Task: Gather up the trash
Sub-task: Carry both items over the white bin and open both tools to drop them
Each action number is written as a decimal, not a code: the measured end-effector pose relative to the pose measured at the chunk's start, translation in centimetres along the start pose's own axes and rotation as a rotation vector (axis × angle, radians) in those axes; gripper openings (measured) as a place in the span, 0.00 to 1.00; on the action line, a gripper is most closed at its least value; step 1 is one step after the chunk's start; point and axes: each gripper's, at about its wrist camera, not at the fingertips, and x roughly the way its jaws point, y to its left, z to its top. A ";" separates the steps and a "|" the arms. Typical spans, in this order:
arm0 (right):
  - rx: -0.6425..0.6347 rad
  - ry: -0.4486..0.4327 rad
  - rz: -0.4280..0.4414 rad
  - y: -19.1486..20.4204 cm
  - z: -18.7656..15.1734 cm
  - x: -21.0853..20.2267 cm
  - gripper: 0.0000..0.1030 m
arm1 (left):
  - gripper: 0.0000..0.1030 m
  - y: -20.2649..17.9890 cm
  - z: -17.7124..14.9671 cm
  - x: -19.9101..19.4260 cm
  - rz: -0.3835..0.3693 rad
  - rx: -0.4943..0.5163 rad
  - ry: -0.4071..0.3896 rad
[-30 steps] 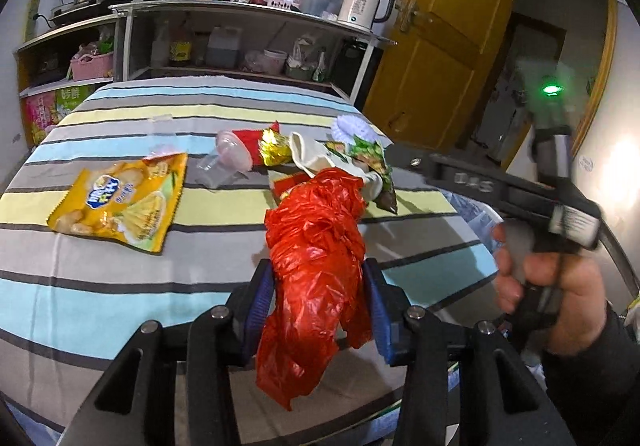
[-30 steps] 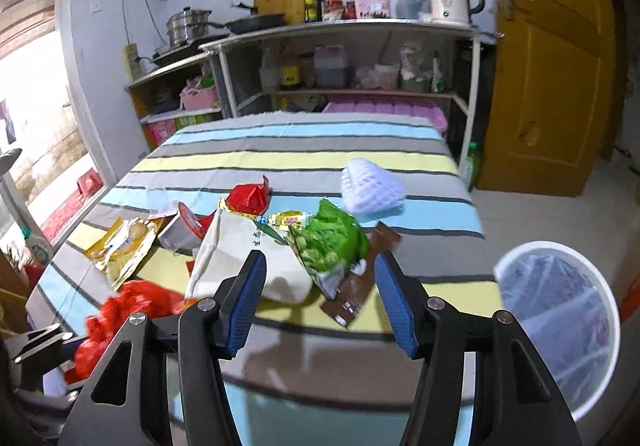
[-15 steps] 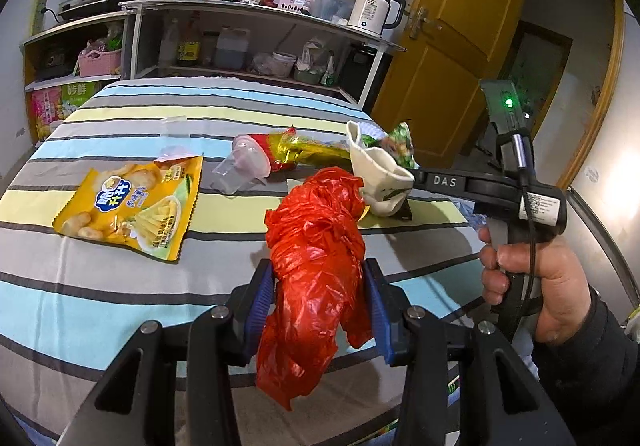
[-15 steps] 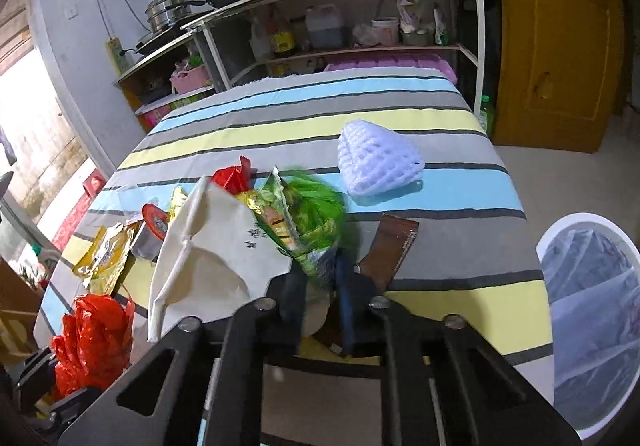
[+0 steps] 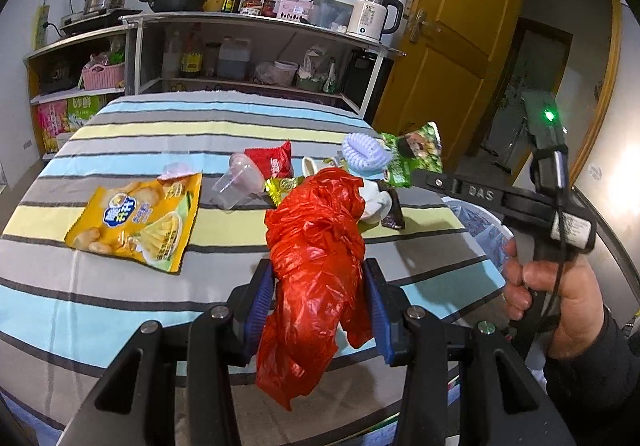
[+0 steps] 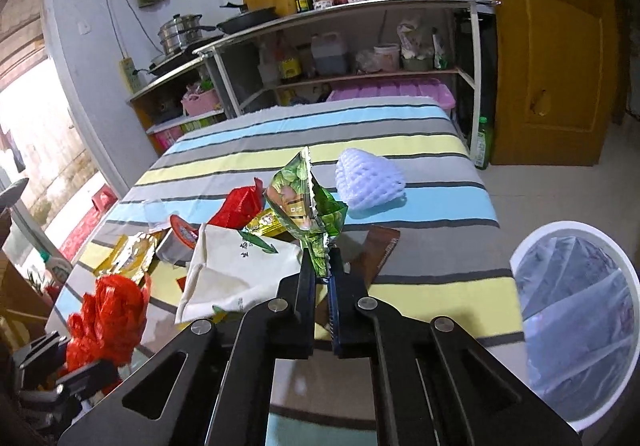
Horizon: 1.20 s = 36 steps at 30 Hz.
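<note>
— What's each hand got?

— The left gripper is clenched on a red bag, held above the near edge of the striped table. The right gripper pinches a green wrapper, lifted off the table.

— And the rest of the trash?

— On the table: a yellow chip bag at left, a plastic cup, a red packet, a white foam net farther back. The bin stands on the floor, right of the table.
</note>
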 end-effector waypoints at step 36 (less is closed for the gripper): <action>0.329 0.028 -0.282 -19.9 -7.5 -8.3 0.07 | 0.47 -20.9 5.3 16.9 -0.322 0.272 0.191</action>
